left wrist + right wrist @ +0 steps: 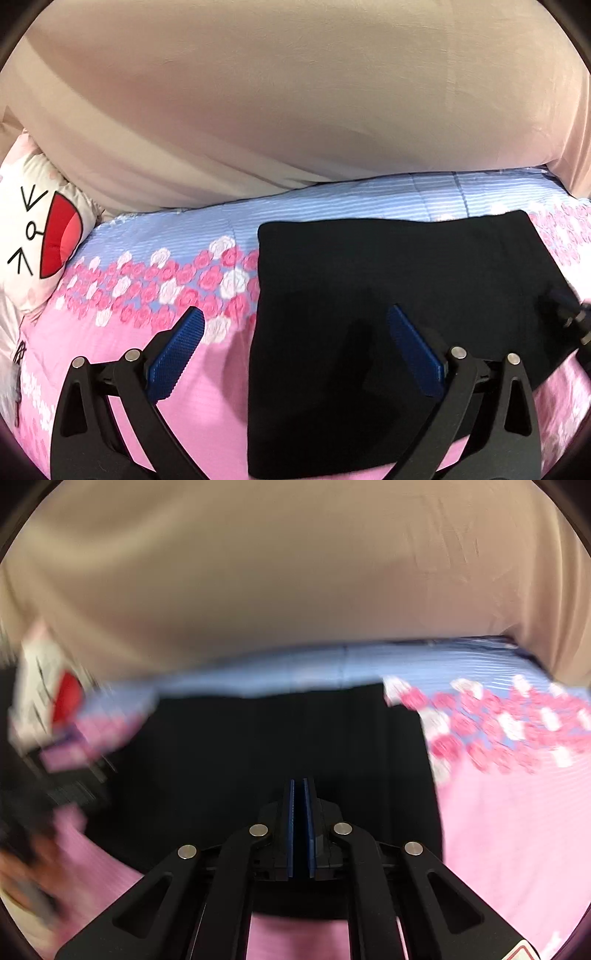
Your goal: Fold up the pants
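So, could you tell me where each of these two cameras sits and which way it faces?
Left wrist: rides the left gripper, looking down over open blue pads at the black pants' left edge on the floral bedspread; cartoon pillow at left.
Right wrist: rides the right gripper, pads shut and empty, aimed at the pants; blurred.
Shared: pants, bedspread, beige curtain, pillow.

We see our left gripper (pixel 295 325) with black slotted arms, silver rivets and ribbed blue pads (pixel 177 360). Our right gripper (pixel 300 786) looks the same.
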The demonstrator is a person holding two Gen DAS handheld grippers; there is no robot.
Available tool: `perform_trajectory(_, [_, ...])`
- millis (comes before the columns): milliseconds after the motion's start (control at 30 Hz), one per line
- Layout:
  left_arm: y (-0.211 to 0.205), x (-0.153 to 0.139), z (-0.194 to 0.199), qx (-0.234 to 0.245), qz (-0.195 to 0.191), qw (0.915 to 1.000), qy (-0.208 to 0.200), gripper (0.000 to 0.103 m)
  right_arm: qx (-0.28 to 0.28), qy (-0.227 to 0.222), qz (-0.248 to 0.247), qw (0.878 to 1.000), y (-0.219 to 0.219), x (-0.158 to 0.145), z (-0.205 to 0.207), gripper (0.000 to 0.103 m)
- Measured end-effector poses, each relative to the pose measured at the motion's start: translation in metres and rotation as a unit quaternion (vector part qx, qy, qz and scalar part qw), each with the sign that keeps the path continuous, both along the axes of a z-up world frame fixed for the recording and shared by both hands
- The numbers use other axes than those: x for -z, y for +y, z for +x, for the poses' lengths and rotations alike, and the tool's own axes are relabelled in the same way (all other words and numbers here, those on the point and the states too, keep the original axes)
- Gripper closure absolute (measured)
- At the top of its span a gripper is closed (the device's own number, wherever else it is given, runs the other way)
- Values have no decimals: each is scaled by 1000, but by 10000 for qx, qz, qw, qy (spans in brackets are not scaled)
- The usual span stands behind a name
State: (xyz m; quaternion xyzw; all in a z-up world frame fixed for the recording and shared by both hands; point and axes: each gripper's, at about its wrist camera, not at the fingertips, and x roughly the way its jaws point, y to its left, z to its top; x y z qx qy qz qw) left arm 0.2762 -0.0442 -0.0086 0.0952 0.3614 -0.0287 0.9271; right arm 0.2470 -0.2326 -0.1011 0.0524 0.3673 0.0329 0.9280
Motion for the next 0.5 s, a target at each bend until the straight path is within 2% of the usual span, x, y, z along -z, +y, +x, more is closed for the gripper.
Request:
perform_trajectory(67, [1, 0, -8, -7, -14, 10000, 12, 6, 146, 77, 467, 9988, -15, -5, -5, 103])
perform_trajectory(100, [2, 1, -11, -15, -16, 10000, 26, 6, 284, 115, 543, 9981, -15, -11, -8, 103])
perform_trajectory(133, [3, 1, -13, -24, -22, 10000, 46, 6, 337, 6, 487, 9982, -12, -20, -15, 94])
perform_trajectory(167, [4, 1, -17, -25, -44, 10000, 68, 6, 259, -110, 441, 9986, -8, -25, -20, 90])
perform_trajectory(200, [5, 0, -20, -30, -59, 10000, 66, 6, 171, -89, 395, 9990, -1, -26, -24, 74])
perform_trajectory(233, [5, 0, -22, -45, -60, 10000, 61, 6, 161, -27, 402, 9991, -6, -24, -24, 48])
perform_trajectory(267, [6, 1, -25, -56, -49, 10000, 64, 6, 198, -3, 404, 9990, -9, -20, -27, 45])
perform_trajectory(367, [6, 2, -32, -86, -55, 9999, 79, 6, 457, 30, 149, 9988, -19, -10, -37, 45])
perform_trajectory(433, [7, 5, -36, -104, -43, 9999, 88, 6, 472, 122, 452, 9978, -27, 1, -36, 44])
perform_trajectory(467, [7, 7, -38, -104, -70, 9998, 122, 6, 468, 91, 652, 9967, -46, 3, -39, 44])
perform_trajectory(500, [8, 9, -39, -103, -107, 9998, 160, 6, 431, 60, 755, 9962, -48, 3, -40, 55])
